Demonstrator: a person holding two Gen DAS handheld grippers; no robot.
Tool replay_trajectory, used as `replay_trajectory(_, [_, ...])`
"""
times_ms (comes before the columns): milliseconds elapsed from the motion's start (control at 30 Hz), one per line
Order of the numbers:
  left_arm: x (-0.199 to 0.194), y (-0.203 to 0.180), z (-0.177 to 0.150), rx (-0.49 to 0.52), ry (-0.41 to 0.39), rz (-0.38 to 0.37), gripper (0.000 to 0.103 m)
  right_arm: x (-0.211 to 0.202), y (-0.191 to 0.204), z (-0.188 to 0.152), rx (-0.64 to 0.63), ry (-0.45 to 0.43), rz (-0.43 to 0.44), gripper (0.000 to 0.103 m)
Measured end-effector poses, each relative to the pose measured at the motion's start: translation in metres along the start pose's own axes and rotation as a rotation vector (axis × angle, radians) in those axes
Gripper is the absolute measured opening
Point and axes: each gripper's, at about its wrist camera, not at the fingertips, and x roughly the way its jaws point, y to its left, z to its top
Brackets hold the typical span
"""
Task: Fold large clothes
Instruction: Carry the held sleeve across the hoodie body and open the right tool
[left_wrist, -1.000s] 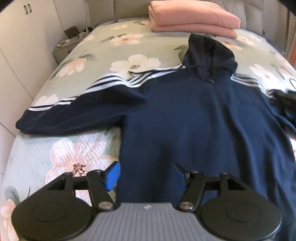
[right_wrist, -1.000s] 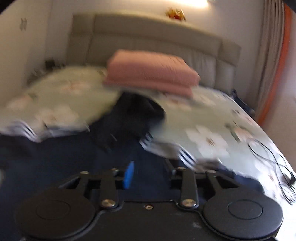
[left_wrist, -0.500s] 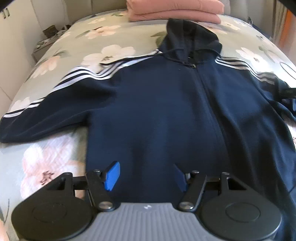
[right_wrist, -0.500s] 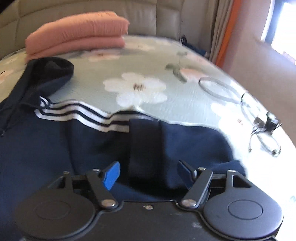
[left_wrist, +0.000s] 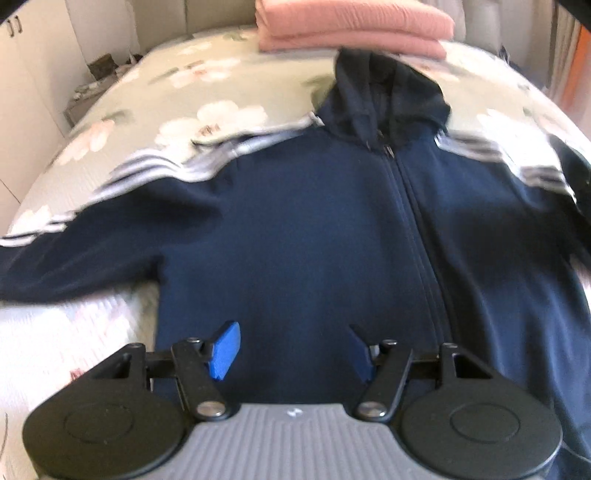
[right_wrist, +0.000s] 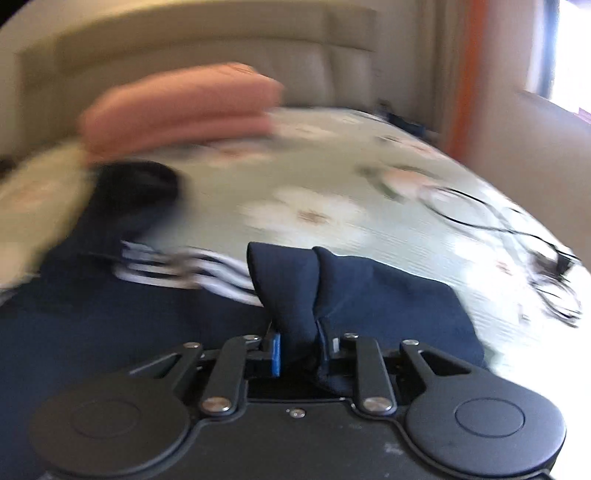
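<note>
The navy hoodie (left_wrist: 314, 229) lies spread face-up on the bed (left_wrist: 207, 92), zipped and barely folded. The right gripper (right_wrist: 297, 349) has its fingers clamped on the right sleeve cuff (right_wrist: 291, 291); the left gripper (left_wrist: 293, 349) hovers over the hem, fingers apart. Both sleeves and body remain to fold.

The left claw (left_wrist: 293, 350) has a ribbed grey body with a small white mark, two round black discs, black link arms with silver screws, and blue pads (left_wrist: 224, 350). The right claw (right_wrist: 297, 349) is all black, scuffed, with matching discs and screws.
</note>
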Motion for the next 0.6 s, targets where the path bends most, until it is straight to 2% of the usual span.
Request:
replay_trajectory(100, [-0.003, 0.016, 0.017, -0.033, -0.034, 0.025, 0.065, -0.027, 0.065, 0.012, -0.031, -0.031, 0.197, 0.026])
replay_trajectory(167, [-0.003, 0.027, 0.027, -0.052, -0.053, 0.040, 0.065, -0.032, 0.109, 0.017, -0.048, -0.012, 0.323, 0.028])
replay_trajectory(233, [-0.001, 0.036, 0.032, -0.062, -0.069, 0.050, 0.066, -0.029, 0.138, 0.013, -0.068, 0.049, 0.453, 0.044])
replay_trajectory(300, [0.006, 0.044, 0.035, -0.066, -0.077, 0.054, 0.066, -0.023, 0.152, 0.004, -0.123, 0.098, 0.524, 0.052])
replay_trajectory(400, [0.023, 0.050, 0.036, -0.073, -0.062, 0.019, 0.066, -0.012, 0.135, -0.012, -0.161, 0.157, 0.479, 0.054])
replay_trajectory(467, [0.037, 0.049, 0.039, -0.081, -0.054, -0.031, 0.066, -0.003, 0.108, -0.020, -0.176, 0.174, 0.374, 0.055])
replay_trajectory(533, [0.054, 0.042, 0.046, -0.105, -0.033, -0.123, 0.066, 0.010, 0.080, -0.026, -0.189, 0.196, 0.254, 0.055])
replay_trajectory(600, [0.066, 0.033, 0.053, -0.148, -0.019, -0.238, 0.066, 0.017, 0.052, -0.031, -0.175, 0.218, 0.187, 0.055])
